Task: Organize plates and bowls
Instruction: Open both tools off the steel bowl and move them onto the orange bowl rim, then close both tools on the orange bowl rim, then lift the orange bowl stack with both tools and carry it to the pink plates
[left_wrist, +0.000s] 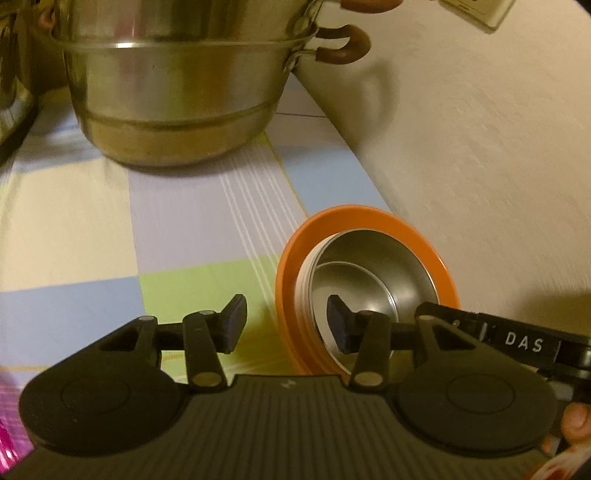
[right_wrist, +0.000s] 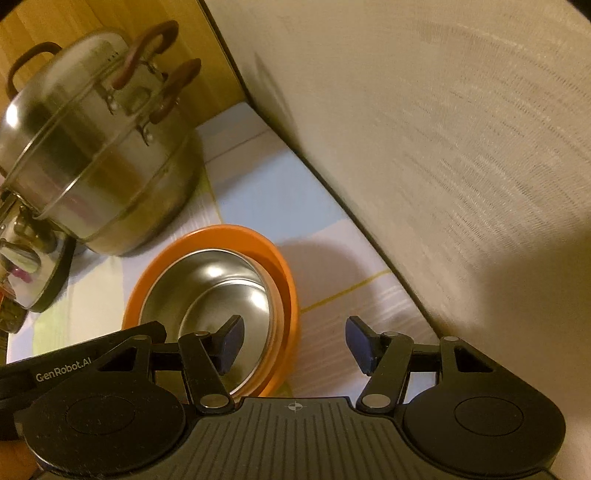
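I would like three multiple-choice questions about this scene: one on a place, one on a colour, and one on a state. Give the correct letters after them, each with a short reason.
1. Where does the big steel pot stand relative to the bowl stack?
A. Behind it, further along the wall
B. Inside it
C. Upside down on top of it

2. What colour is the outer rim of the bowl stack?
A. Blue
B. Orange
C. Black

3. How do the jaws of the left gripper and right gripper stand?
A. Both clamped on the pot's handle
B. Both shut with nothing between them
C. Both apart, each straddling one side of the stack's rim

Answers: 1 A, the pot sits on the checked cloth beyond the stack. 2 B, an orange ring surrounds the steel bowls. 3 C, each gripper has one finger inside the bowl and one outside it.
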